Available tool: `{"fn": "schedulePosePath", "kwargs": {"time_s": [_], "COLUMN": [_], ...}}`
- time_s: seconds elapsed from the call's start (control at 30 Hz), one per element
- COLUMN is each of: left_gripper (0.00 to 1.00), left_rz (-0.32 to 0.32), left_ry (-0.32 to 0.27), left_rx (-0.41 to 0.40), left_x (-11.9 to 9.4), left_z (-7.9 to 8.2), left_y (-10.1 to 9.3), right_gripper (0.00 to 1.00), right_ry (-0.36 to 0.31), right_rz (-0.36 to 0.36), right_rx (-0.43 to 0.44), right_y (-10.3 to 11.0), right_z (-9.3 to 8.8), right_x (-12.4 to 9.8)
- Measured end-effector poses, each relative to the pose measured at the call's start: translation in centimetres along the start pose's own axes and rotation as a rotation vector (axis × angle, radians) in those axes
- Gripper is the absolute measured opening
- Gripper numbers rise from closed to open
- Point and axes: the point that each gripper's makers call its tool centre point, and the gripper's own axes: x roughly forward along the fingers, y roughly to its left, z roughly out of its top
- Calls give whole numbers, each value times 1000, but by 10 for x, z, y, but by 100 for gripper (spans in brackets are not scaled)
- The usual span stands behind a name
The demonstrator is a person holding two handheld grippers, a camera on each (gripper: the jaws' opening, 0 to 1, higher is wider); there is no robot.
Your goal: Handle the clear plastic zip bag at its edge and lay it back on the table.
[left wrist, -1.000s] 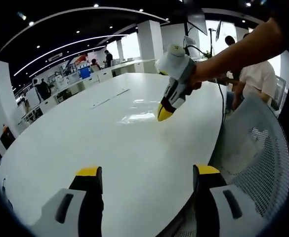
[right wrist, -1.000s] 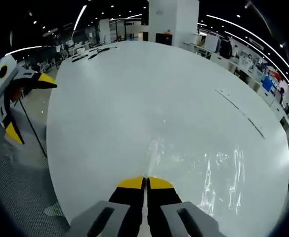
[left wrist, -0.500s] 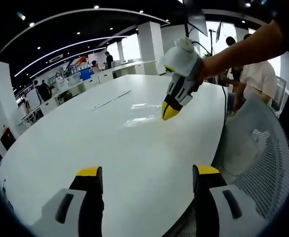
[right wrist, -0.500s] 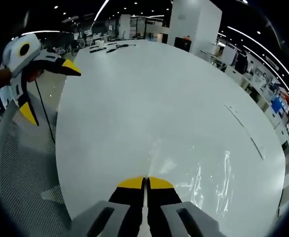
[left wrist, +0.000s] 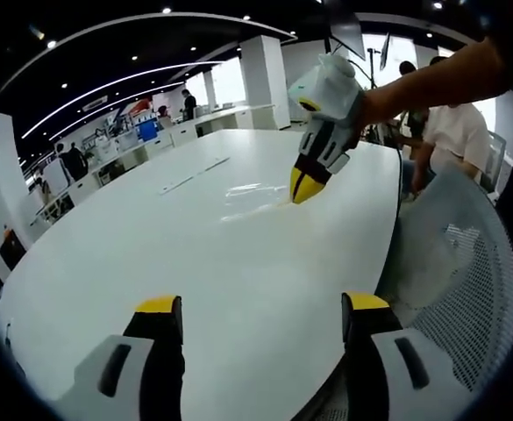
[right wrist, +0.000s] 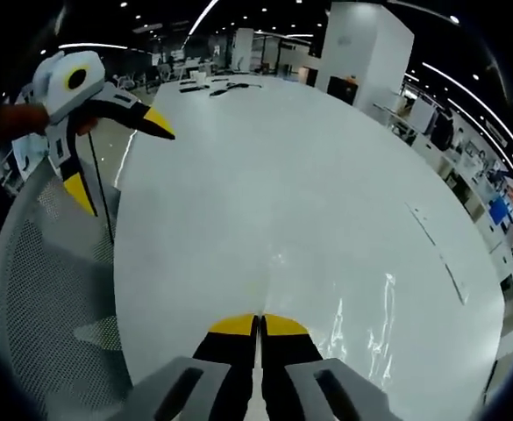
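The clear plastic zip bag (left wrist: 249,198) shows as a glossy, wrinkled sheet on the white table (left wrist: 151,254), its near edge raised toward my right gripper (left wrist: 303,188). That gripper comes in from the right, tilted down, with its yellow tips together on the bag's edge. In the right gripper view my right gripper (right wrist: 258,325) is shut, and the bag (right wrist: 366,320) glints just ahead and to the right of it. My left gripper (left wrist: 262,303) stands open over the table's near edge with nothing between its jaws. It also appears at the upper left as the left gripper (right wrist: 120,158), jaws spread.
A grey mesh chair (left wrist: 462,289) stands at the table's edge, seen again as the mesh chair (right wrist: 46,289). People (left wrist: 453,132) sit behind it. A thin white strip (left wrist: 195,174) lies farther along the table. A cable (right wrist: 107,202) hangs by the table edge.
My right gripper has lifted and drawn back a little with the bag's edge, so the bag's near side has risen off the table. The left gripper has held still.
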Motion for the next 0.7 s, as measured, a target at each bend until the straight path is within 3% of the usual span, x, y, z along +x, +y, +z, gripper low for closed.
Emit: {"fn": "schedulePosePath", "kwargs": {"time_s": [0.27,0.7], "left_gripper": [72,71], "left_rz": [25,13], "left_ry": [11,28], "left_rx": [-14,31], "left_x": [3,7], "left_z": [3,12], "left_y": [4,0], "right_gripper": [0,0], "right_ry": [-22,-38], "right_rz": [-1,4], "right_rx": [-32,-129], "right_y": [-7,-2], "right_z": [3,9], "right_x": [-5,-20]}}
